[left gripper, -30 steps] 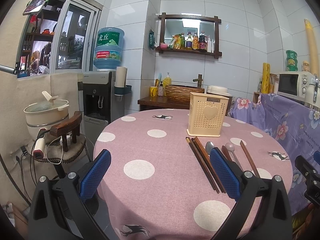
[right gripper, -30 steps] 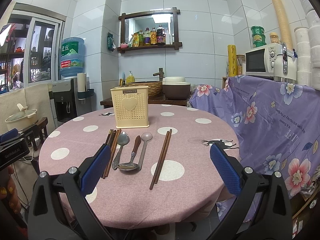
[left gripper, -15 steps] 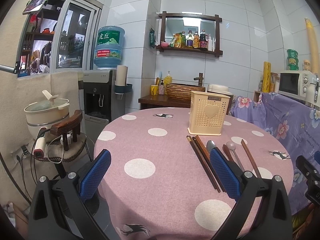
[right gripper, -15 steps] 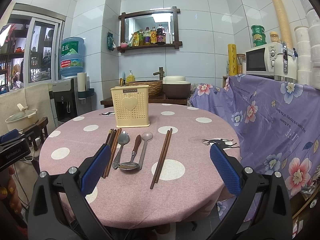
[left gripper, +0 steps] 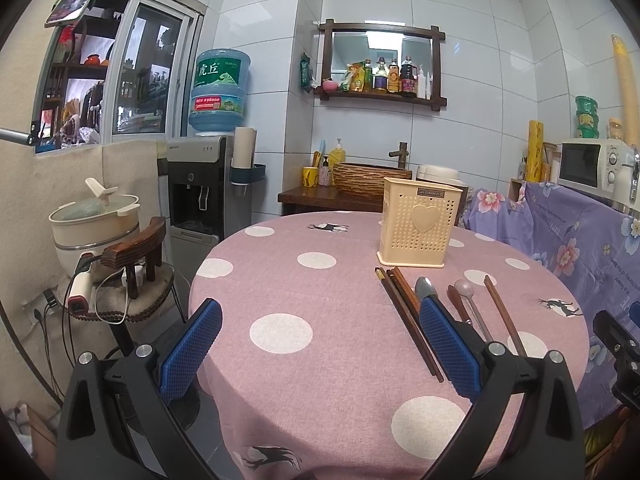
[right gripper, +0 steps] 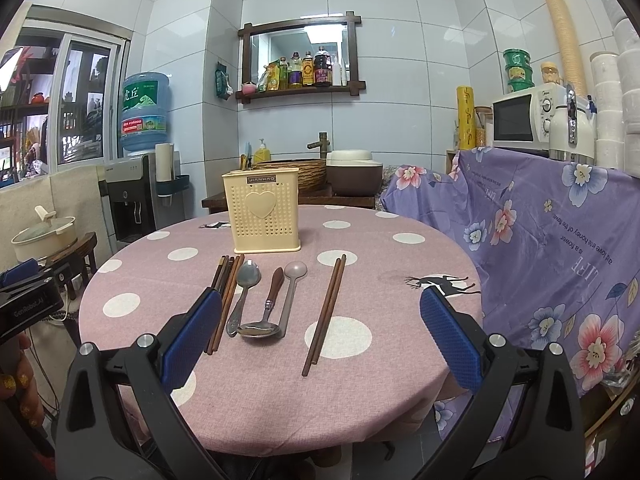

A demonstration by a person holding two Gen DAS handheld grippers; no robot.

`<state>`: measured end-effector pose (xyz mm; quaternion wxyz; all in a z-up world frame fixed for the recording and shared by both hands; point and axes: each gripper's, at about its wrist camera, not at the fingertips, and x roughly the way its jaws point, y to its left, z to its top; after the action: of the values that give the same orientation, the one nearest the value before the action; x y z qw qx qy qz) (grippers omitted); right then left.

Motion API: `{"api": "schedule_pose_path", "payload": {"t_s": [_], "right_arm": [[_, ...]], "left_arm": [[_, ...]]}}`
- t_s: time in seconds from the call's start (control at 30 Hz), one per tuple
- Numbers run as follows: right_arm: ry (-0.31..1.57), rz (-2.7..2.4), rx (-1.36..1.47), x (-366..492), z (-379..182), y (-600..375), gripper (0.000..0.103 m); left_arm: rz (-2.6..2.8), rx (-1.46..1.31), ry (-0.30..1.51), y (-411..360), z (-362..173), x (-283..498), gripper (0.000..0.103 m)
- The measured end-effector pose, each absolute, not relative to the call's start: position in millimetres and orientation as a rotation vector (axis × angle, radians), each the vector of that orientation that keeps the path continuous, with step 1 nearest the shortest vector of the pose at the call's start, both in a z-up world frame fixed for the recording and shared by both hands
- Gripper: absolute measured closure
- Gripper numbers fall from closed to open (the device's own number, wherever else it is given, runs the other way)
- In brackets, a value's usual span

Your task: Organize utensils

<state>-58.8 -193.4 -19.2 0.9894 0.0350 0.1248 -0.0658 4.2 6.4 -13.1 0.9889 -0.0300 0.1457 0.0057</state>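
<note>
White-tiled kitchen walls surround a round table (right gripper: 400, 272) covered in a pink cloth with white dots. Near its far side stands a cream plastic utensil holder (right gripper: 262, 212), upright, with a heart on its front. In front of it the utensils lie in a rough row, handles mostly toward the viewer, probably laid out for easy picking: a bundle of dark chopsticks (right gripper: 224, 292) at the left, then a metal spoon (right gripper: 243, 292), a wooden-handled spoon (right gripper: 266, 312) with its bowl nearest the viewer, a pale spoon (right gripper: 291, 292), and 1 separate pair of chopsticks (right gripper: 326, 312) to the right. The right gripper (right gripper: 320, 336) hovers above the near edge, jaws spread wide, holding nothing. The left gripper (left gripper: 320, 344) hovers farther left, jaws also spread and empty. Nothing appears to be in the holder yet.
</note>
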Motion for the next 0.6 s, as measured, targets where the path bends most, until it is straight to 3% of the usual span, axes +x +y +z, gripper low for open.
{"api": "schedule_pose_path", "payload": {"t_s": [0.6], "right_arm": [[0.262,-0.129,0.072,-55.4,-26.9,-191.7,0.005]], "left_arm": [[0.008,-0.057,0.307,8.1,-16.6,4.0,0.005]]}}
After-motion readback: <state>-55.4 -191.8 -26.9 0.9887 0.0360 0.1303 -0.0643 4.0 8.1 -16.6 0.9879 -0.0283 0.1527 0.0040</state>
